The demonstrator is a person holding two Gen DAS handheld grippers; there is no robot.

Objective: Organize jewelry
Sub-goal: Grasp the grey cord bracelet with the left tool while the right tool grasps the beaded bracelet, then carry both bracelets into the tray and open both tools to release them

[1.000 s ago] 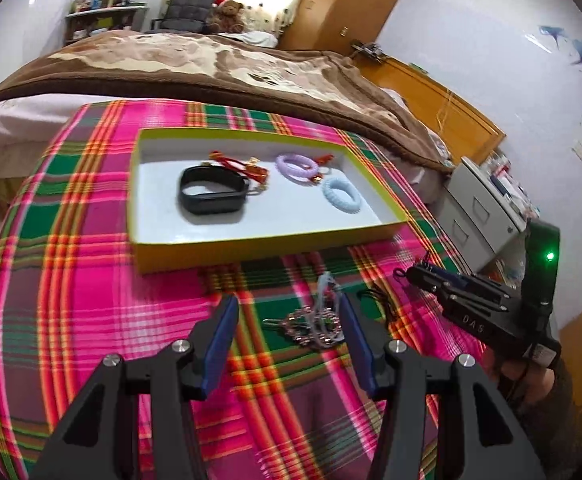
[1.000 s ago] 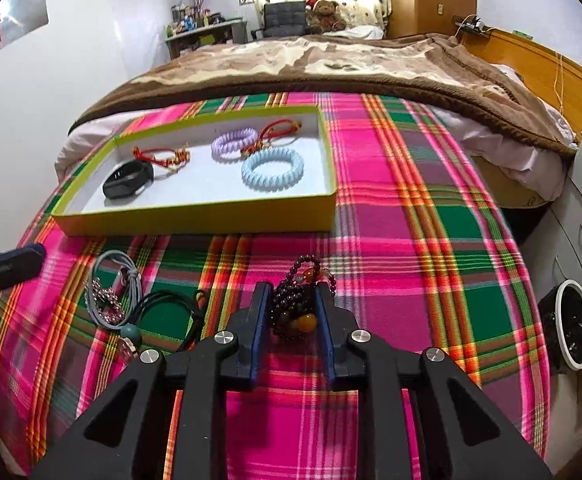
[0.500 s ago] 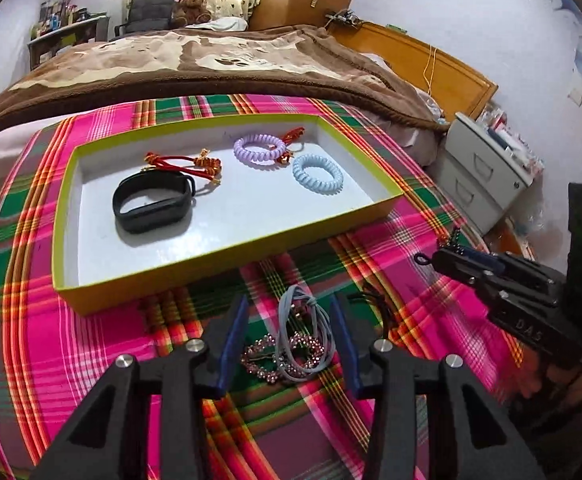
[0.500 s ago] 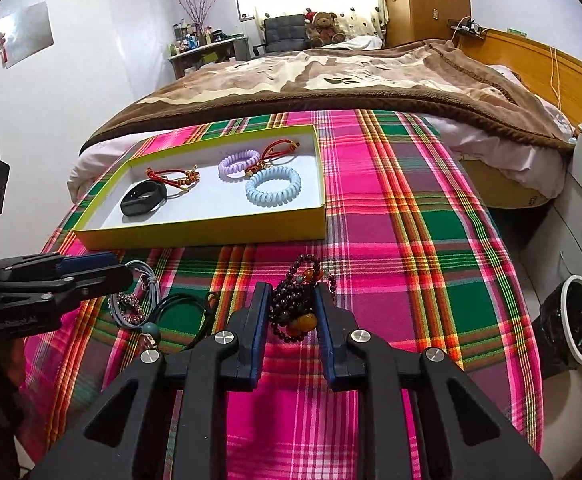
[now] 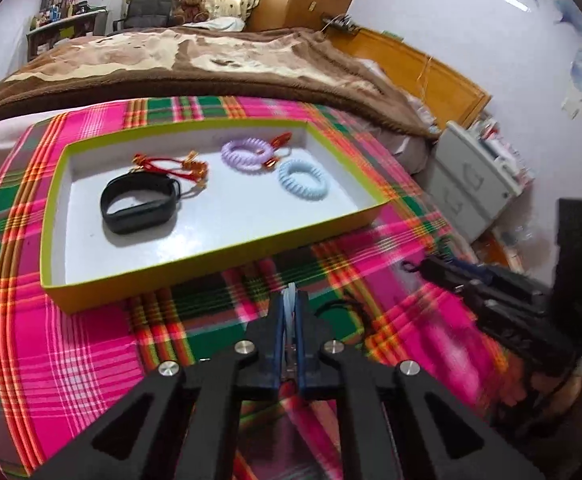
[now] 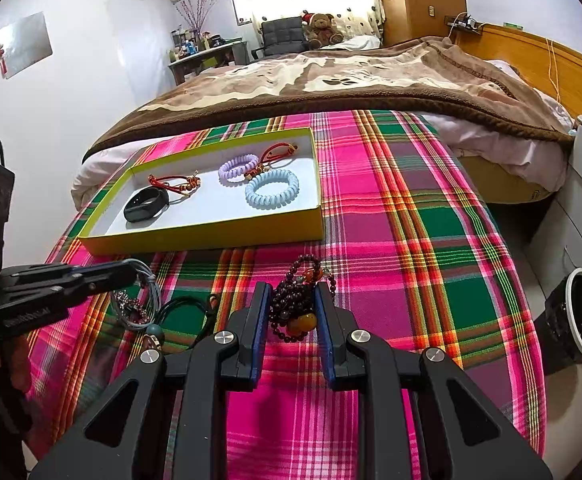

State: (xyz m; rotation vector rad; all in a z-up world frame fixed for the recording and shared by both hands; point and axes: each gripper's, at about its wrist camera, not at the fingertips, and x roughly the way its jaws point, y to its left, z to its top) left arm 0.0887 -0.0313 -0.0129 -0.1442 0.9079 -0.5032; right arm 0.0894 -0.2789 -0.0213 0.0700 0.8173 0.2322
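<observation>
**Left wrist view: tray holds five pieces, two more are gripped**

The yellow-walled tray (image 5: 211,268) is seen lying on the plaid cloth (image 5: 71,360), its white floor holding a black band (image 5: 141,208), a red cord bracelet (image 5: 171,164), a lilac coil tie (image 5: 247,154), a second red cord piece (image 5: 277,148) touching it, and a pale blue coil tie (image 5: 303,180). The left gripper (image 5: 290,300) is pressed nearly together on a grey-blue cord loop (image 5: 290,304), just short of the tray's near wall. In the right wrist view, that loop (image 6: 151,292) is seen trailing onto the cloth beside a beaded chain (image 6: 129,306) and a black cord (image 6: 187,308). The right gripper (image 6: 291,300) is closed against a dark bead bracelet (image 6: 299,300) carrying an amber bead, which rests on the cloth outside the tray.
</observation>
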